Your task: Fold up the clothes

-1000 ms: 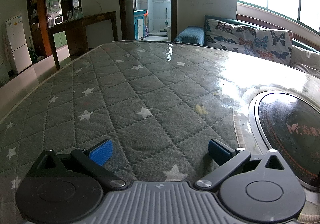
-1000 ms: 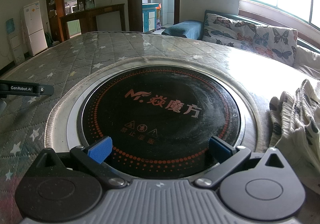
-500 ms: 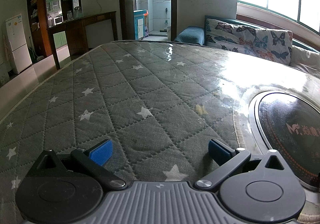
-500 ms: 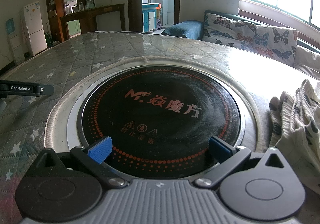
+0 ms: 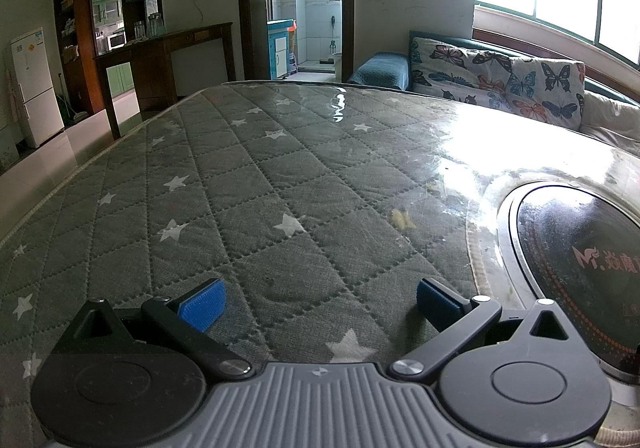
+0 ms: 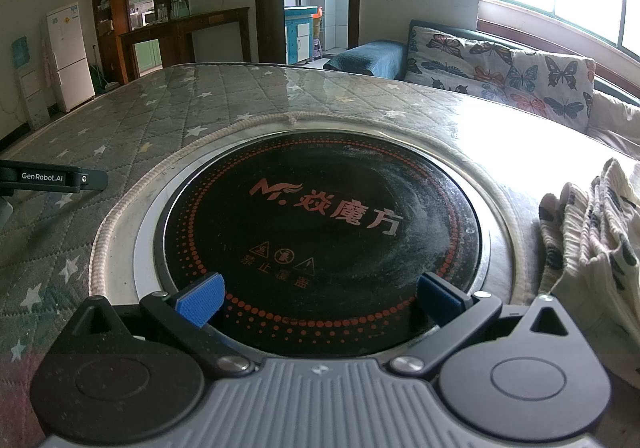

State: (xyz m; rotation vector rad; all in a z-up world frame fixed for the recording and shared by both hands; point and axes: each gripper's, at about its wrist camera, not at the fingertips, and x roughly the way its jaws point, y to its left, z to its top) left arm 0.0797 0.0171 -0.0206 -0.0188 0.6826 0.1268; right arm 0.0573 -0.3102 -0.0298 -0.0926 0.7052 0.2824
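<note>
Grey quilted table cover [image 5: 248,184] with white stars fills the left wrist view, under a glossy clear sheet, with the round cooktop [image 5: 580,260] only clipped at its right edge. Over to the right wrist view — the whole cooktop [image 6: 320,224] sits dead ahead, reading "M. 焱魔方" with orange warning symbols below. Only here does the crumpled cream patterned garment [image 6: 592,244] show, lying on the table at far right, untouched. "GenRobot.AI" reads on a black bar [image 6: 52,178] at the left edge. Left gripper [image 5: 318,298] and right gripper [image 6: 318,298] both hover low and level — jaws spread wide, nothing between them.
</note>
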